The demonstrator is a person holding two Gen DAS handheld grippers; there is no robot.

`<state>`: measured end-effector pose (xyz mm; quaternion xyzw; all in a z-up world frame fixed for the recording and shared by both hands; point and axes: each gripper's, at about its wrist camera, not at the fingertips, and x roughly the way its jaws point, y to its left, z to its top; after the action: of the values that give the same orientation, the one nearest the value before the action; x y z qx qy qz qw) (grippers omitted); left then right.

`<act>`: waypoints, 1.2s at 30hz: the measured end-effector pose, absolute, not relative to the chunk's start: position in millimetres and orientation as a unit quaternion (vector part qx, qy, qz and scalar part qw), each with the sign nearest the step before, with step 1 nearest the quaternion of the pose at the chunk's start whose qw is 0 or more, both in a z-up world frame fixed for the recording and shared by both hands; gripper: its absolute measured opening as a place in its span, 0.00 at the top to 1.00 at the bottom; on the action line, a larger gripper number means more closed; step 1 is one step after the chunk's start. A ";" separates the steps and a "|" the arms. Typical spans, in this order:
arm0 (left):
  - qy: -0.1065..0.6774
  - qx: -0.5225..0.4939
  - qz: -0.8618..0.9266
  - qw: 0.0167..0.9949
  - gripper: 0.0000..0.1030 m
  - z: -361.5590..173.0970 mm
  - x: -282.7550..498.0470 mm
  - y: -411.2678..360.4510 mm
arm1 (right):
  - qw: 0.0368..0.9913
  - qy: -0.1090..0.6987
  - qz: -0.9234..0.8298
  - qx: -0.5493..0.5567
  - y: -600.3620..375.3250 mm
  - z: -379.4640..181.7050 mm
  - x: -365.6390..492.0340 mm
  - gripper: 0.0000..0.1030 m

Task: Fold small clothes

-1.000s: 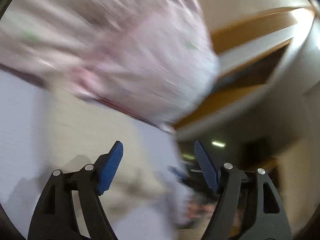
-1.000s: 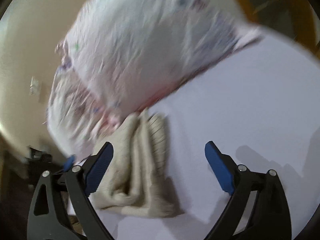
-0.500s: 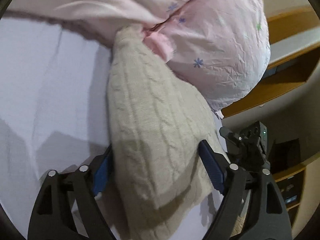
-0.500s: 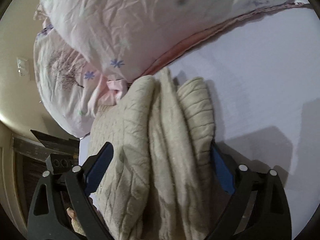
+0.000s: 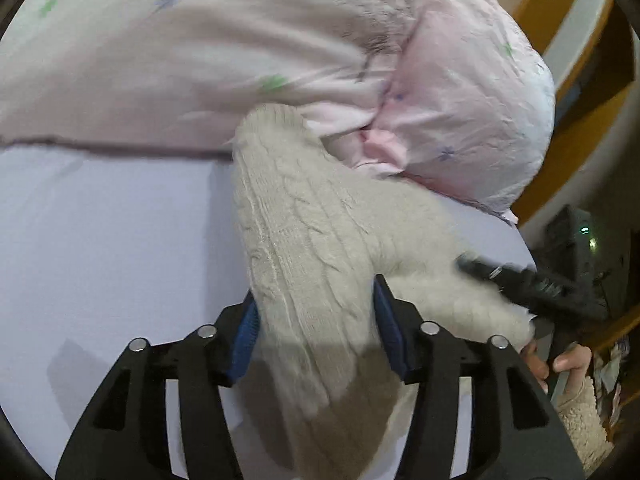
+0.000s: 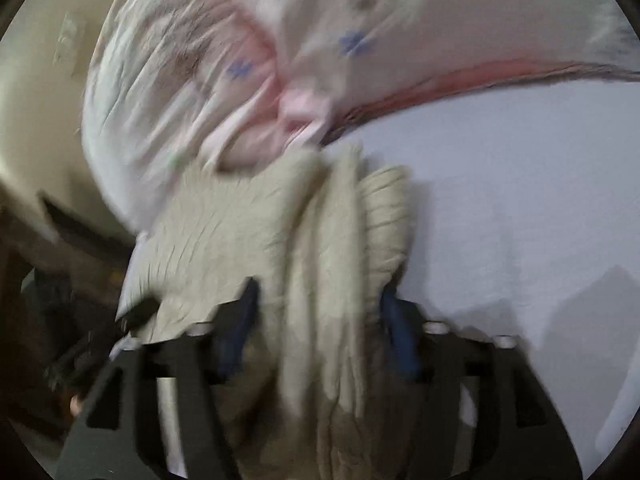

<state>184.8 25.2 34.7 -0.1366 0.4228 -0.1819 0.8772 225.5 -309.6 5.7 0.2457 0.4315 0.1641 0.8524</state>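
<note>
A beige cable-knit sweater (image 5: 312, 240) lies bunched on the white sheet (image 5: 100, 260), its far end against a pink pillow. My left gripper (image 5: 316, 320) has its blue pads pressed on either side of one thick fold of the knit. In the right wrist view the same sweater (image 6: 320, 248) shows as several stacked folds, and my right gripper (image 6: 320, 320) clamps them between its pads. The right gripper also shows at the right of the left wrist view (image 5: 520, 280), at the sweater's other edge. The views are blurred by motion.
A pink pillow with small flower prints (image 5: 280, 40) and a second one (image 5: 480, 120) lie just beyond the sweater. Wooden furniture (image 5: 580, 100) stands past the bed's edge. The white sheet (image 6: 520, 200) stretches to the right.
Both grippers came down onto the sweater and closed: a second ago they were open above the bed, half a second ago wide around the knit, now the pads squeeze its folds.
</note>
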 end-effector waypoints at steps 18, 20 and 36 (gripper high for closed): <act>0.356 -0.047 -0.136 0.924 0.10 48.4 82.6 23.3 | 0.851 0.410 0.142 0.295 -307.3 -1.2 208.2 0.85; 0.371 -0.050 -0.139 0.917 0.10 42.1 85.0 20.8 | 0.855 0.412 0.133 0.286 -304.2 0.4 214.9 0.82; 0.445 0.036 -0.083 0.891 0.01 6.1 71.4 -18.6 | 0.910 0.403 0.050 0.083 -274.3 6.7 69.7 0.02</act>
<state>71.4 -18.6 6.1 0.0356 0.4446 -0.0829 0.8912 69.7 -274.3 6.7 0.0830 0.4026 0.0497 0.9102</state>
